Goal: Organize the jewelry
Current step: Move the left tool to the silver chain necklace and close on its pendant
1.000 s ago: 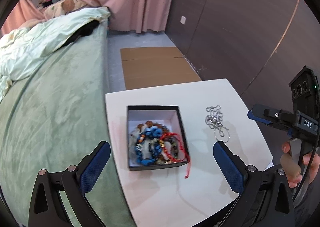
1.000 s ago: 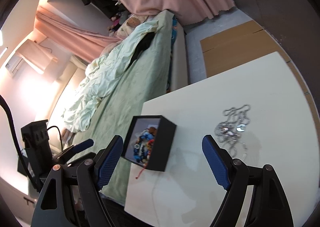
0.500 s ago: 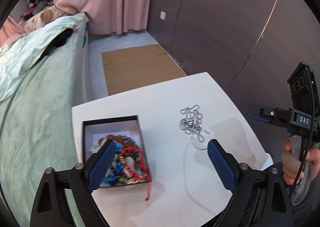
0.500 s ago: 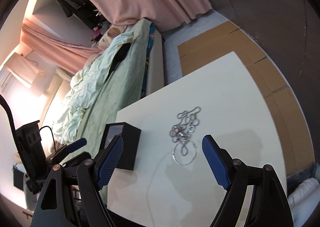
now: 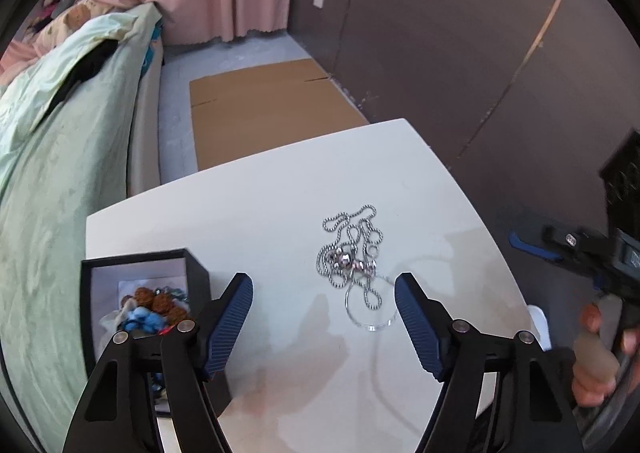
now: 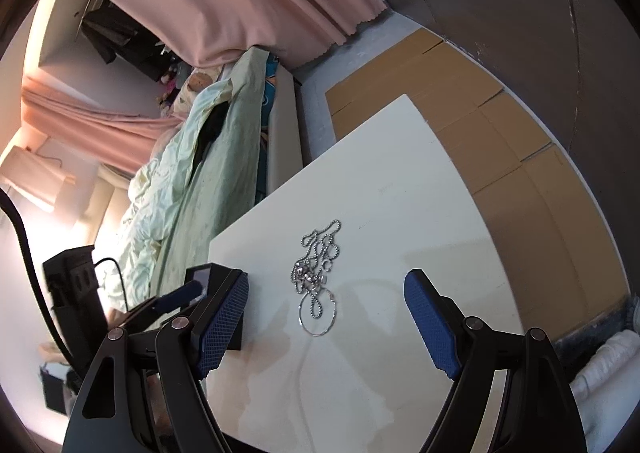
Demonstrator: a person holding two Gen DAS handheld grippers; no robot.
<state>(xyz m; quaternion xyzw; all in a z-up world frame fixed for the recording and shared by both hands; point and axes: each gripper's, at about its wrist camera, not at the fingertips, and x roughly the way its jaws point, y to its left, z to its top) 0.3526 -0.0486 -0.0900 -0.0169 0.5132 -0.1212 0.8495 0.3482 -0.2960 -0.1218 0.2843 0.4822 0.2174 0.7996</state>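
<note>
Since a second ago, your left gripper (image 5: 324, 295) swung away from the black box (image 5: 192, 265) toward the silver chain necklace (image 5: 354, 269), which lay in a loose tangle near the middle of the white table (image 5: 256, 209) (its ring end nearest you). Both grippers hung above the table with jaws spread wide, holding nothing; the right gripper (image 6: 326, 299) framed the necklace too. Beads (image 5: 148, 313) filled the box.
</note>
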